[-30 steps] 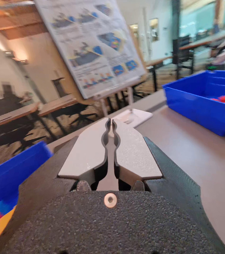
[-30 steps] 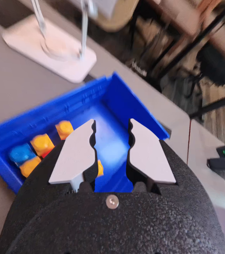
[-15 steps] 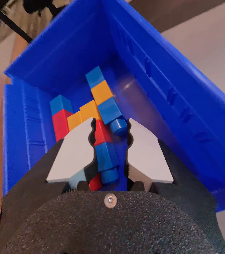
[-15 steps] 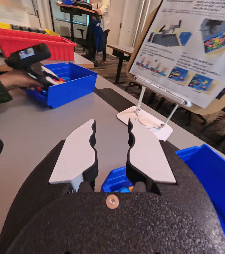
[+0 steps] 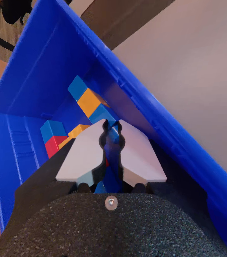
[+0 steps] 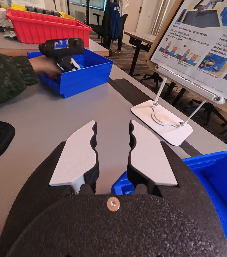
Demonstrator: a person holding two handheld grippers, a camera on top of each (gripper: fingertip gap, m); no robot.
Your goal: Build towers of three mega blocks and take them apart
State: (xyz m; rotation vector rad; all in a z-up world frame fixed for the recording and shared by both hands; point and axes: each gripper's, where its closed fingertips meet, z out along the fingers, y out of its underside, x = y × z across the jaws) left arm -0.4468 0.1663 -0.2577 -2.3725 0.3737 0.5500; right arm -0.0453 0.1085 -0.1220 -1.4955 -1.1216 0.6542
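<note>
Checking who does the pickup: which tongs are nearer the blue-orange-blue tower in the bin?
Left. The left tongs are down inside the bin, tips at the tower. The right tongs hover open above the table, apart from that bin.

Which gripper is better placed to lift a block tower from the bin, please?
Left. The left gripper is already inside the blue bin, closing around a blue block; the right gripper hovers open over bare table.

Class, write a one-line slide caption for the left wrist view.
Left gripper reaches into the blue bin, closing on a blue block among stacked blue, orange and red mega blocks.
</note>
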